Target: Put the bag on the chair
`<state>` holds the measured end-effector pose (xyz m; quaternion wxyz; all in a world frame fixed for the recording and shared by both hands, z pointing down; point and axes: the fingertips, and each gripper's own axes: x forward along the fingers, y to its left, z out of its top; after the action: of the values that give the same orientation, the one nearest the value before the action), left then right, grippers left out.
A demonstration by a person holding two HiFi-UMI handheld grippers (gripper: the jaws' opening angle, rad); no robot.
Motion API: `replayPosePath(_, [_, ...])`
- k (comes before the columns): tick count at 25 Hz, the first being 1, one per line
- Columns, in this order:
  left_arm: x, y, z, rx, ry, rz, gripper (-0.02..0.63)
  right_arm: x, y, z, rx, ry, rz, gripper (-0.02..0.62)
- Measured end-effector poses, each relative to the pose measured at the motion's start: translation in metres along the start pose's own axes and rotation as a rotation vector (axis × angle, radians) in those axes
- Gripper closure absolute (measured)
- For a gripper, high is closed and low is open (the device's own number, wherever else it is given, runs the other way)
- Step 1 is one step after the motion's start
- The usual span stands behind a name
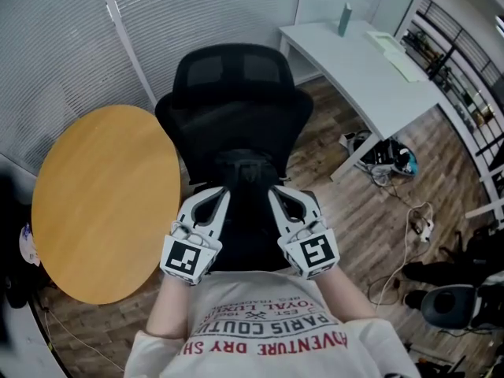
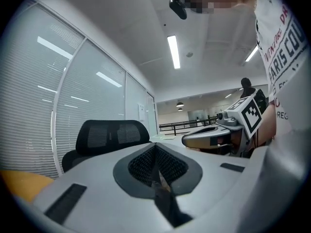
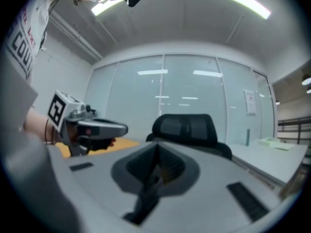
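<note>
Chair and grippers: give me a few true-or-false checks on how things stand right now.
1. The chair is black with a mesh headrest. True.
2. The round wooden table is at the chair's right in the head view. False: it is at the chair's left.
3. The left gripper and the right gripper have their fingers shut. True.
4. The white desk is bare. False: a green bottle and papers are on it.
</note>
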<state>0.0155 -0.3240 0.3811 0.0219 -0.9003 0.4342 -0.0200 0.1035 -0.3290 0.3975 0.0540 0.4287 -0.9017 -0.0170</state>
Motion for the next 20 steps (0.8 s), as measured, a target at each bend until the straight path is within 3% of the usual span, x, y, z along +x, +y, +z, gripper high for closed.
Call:
replayPosePath(8, [-0.009,-0.009,0.001,-0.059,0.028,-0.024,0.58,-0.005,0.006,0.005,0.007,-0.018,0.014,0.569])
replayPosePath(13, [-0.011,-0.002,-0.002,-0.022,0.037,-0.003,0.58,-0.004,0.011,0.01,0.003,-0.029,0.022,0.569])
replayPosePath(20, [-0.011,-0.002,0.005,-0.054,0.019,-0.007,0.58,-0.001,0.012,0.011,0.008,-0.032,0.017,0.569])
